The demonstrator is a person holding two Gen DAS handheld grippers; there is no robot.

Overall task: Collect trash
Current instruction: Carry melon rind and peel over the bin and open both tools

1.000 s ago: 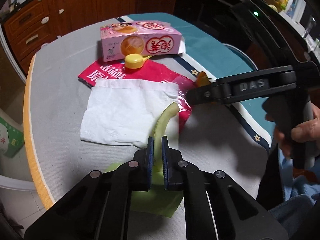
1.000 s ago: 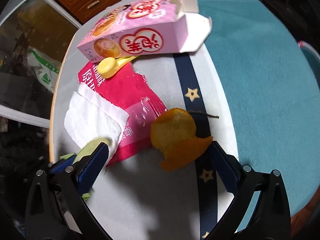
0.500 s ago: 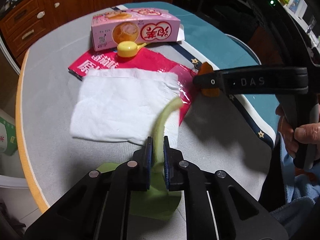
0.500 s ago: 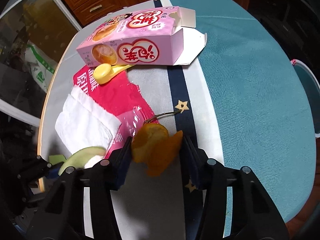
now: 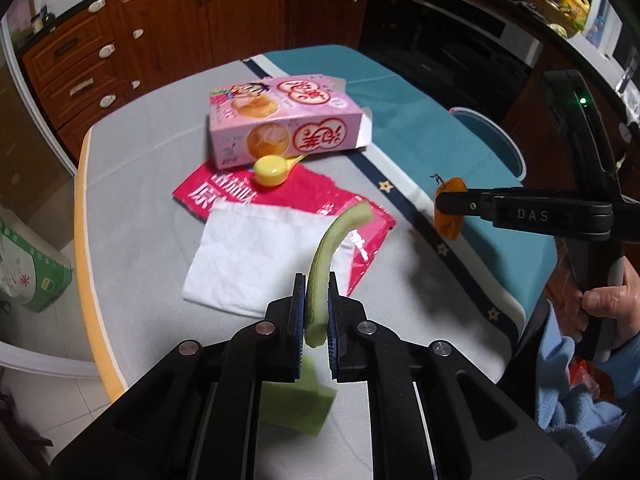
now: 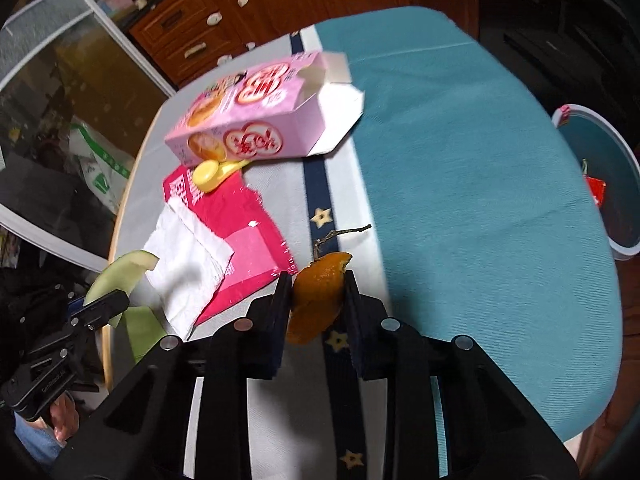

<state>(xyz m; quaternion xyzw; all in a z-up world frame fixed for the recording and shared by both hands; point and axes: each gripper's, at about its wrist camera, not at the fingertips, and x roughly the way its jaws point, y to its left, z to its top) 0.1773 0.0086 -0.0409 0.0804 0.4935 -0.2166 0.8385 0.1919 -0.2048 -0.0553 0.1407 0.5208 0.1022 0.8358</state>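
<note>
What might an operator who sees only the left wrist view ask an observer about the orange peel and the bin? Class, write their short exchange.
Operator: Is the orange peel between both pads of the right gripper? I only see it side-on.
Observer: Yes. The right wrist view shows the peel between the two pads, and the jaws are closing on it.
Operator: Is anything in the bin? I see only its rim.
Observer: A red scrap lies inside it.
</note>
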